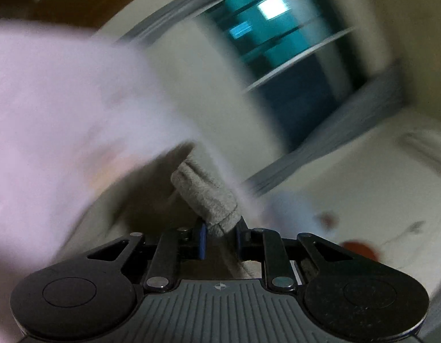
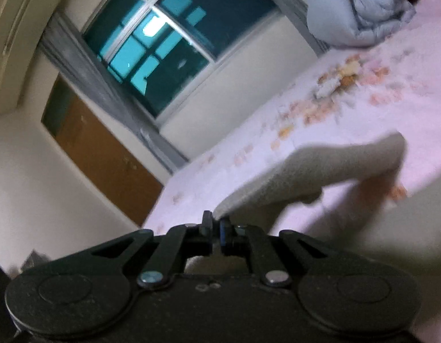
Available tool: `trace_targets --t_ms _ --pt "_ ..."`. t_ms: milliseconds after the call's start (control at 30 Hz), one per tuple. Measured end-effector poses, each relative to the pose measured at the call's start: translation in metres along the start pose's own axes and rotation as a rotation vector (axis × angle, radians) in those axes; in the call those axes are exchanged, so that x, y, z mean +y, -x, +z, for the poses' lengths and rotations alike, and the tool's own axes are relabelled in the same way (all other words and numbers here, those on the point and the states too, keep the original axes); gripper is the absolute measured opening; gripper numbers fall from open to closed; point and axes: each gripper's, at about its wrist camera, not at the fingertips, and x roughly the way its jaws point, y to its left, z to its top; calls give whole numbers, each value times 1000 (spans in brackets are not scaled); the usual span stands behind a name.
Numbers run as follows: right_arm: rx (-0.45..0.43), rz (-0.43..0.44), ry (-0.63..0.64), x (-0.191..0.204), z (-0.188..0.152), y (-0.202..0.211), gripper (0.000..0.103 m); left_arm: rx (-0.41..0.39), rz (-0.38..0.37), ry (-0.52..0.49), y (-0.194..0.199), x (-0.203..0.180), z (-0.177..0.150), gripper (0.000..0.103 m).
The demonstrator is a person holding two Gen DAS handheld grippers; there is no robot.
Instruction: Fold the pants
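The pants (image 1: 204, 197) are grey fleece. In the left wrist view my left gripper (image 1: 220, 233) is shut on a thick rolled edge of them, and the cloth stands up out of the jaws. In the right wrist view my right gripper (image 2: 217, 225) is shut on a thin edge of the pants (image 2: 320, 168), which stretch away to the right, lifted over the pink bedspread (image 2: 363, 108). Both views are tilted and blurred.
A rolled grey-blue duvet (image 2: 363, 8) lies at the far end of the bed. Behind stand a dark window (image 2: 163, 43) with grey curtains, a cream wall and a brown wooden door (image 2: 106, 160). The pink bedspread (image 1: 49, 120) fills the left of the left wrist view.
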Motion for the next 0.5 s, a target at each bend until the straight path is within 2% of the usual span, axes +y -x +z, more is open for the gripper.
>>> trace_targets --t_ms 67,100,200,300,500 --pt "176 -130 -64 -45 -43 -16 0 149 196 36 -20 43 -27 19" --pt "243 -182 -145 -67 -62 -26 0 143 179 42 -19 53 -36 19" --pt "206 -189 -213 -81 -83 -24 0 96 146 81 -12 55 -40 19" --pt "191 -200 -206 -75 -80 -26 0 102 148 53 -11 45 -34 19" --pt "143 -137 -158 -56 -61 -12 0 74 56 19 7 33 -24 19"
